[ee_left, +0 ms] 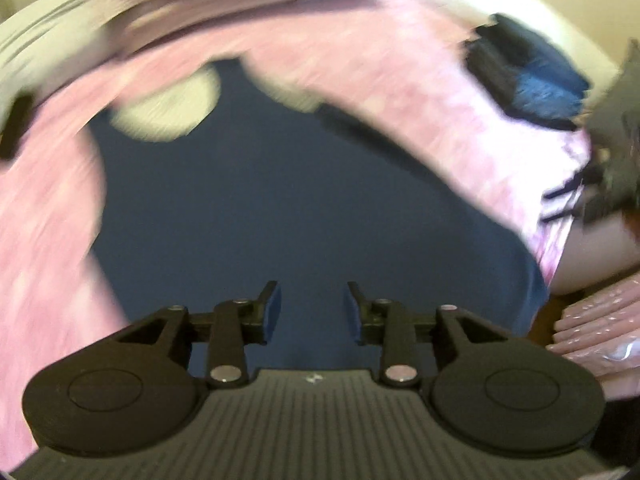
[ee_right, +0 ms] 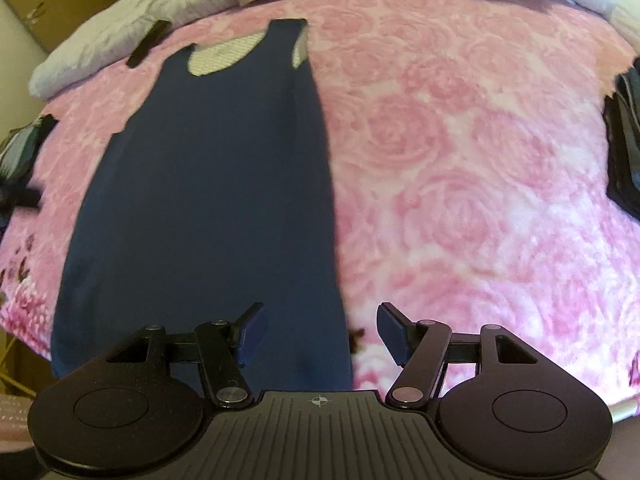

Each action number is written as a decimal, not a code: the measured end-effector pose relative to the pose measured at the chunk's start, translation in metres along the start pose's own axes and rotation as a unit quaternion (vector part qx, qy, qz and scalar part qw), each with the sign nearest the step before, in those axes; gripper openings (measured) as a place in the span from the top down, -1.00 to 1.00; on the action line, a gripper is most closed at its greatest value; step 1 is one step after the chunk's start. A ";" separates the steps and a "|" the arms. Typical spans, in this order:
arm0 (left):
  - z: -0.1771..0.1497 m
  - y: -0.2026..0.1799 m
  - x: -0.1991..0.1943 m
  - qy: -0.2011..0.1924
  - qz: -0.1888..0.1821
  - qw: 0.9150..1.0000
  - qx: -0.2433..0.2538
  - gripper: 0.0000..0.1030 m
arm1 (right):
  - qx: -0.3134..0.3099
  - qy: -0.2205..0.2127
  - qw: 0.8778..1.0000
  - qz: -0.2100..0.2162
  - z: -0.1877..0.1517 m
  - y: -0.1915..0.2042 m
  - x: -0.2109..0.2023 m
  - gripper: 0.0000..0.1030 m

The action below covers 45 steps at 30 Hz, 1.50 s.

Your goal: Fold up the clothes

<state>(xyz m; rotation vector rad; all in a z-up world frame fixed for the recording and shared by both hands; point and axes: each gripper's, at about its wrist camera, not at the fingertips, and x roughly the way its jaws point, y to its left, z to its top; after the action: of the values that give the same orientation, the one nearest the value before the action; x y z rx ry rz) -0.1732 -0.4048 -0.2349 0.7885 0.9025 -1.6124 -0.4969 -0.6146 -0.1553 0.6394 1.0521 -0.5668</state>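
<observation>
On pink blanket (ee_right: 460, 152), navy top (ee_right: 208, 184), seemingly folded lengthwise

tank top (ee_right: 208, 184) flat on blanket (ee_right: 460, 168), pillow (ee_right: 120, 40) behind, both grippers above near hem

The navy top (ee_right: 208, 200) is looking like a smooth, matt knit cloth, lying on the pink blanket (ee_right: 460, 168), whose plush pile is showing a raised rose relief. Beyond the blanket's far edge, a white cover (ee_right: 120, 40) is appearing soft and fuzzy. The right gripper (ee_right: 320, 334) is showing matt black plastic, ribbed on its base, with dull metal pivot pins and blue pads.
</observation>
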 end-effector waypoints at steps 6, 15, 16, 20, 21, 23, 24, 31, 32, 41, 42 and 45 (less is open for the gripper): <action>0.107 0.017 0.117 -0.020 -0.082 0.992 0.096 0.32 | 0.059 0.003 0.997 -0.043 -0.030 -0.006 0.002 -0.24; 0.179 0.031 0.249 0.054 -0.110 0.989 0.082 0.25 | 0.064 -0.003 0.996 -0.063 -0.070 0.004 0.021 -0.24; 0.182 0.031 0.256 0.064 -0.118 0.988 0.077 0.26 | 0.064 -0.005 0.996 -0.062 -0.073 0.003 0.024 -0.24; 0.192 0.026 0.269 0.090 -0.129 0.985 0.069 0.99 | 0.082 -0.017 0.995 -0.061 -0.077 -0.005 0.030 -0.23; 0.194 0.022 0.269 0.093 -0.123 0.985 0.075 1.00 | 0.088 -0.018 0.994 -0.060 -0.078 -0.008 0.033 -0.03; 0.199 0.015 0.265 0.092 -0.119 0.984 0.091 1.00 | 0.097 -0.014 0.994 -0.049 -0.081 -0.012 0.037 0.54; 0.204 0.012 0.262 0.086 -0.119 0.985 0.091 1.00 | 0.102 -0.013 0.994 -0.042 -0.082 -0.013 0.038 0.73; 0.245 -0.014 0.274 0.074 -0.091 0.985 0.125 1.00 | 0.155 -0.040 0.987 -0.029 -0.075 -0.040 0.014 0.96; 0.245 -0.017 0.285 0.086 -0.086 0.984 0.129 1.00 | 0.155 -0.039 0.987 -0.031 -0.074 -0.043 0.017 0.96; 0.257 -0.003 0.282 0.069 -0.062 0.990 0.102 0.85 | 0.172 -0.028 0.984 -0.040 -0.071 -0.051 0.018 0.64; 0.260 0.004 0.272 0.058 -0.064 0.991 0.097 0.83 | 0.163 -0.037 0.985 -0.046 -0.066 -0.048 0.012 0.63; 0.254 0.024 0.239 0.040 -0.050 0.994 0.094 0.77 | 0.131 -0.076 0.988 -0.042 -0.040 -0.035 0.003 0.62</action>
<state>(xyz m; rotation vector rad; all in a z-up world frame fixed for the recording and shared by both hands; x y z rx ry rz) -0.2091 -0.7428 -0.3180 0.9569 0.8658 -1.7836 -0.5442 -0.6105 -0.1793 0.7715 0.8720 -0.8247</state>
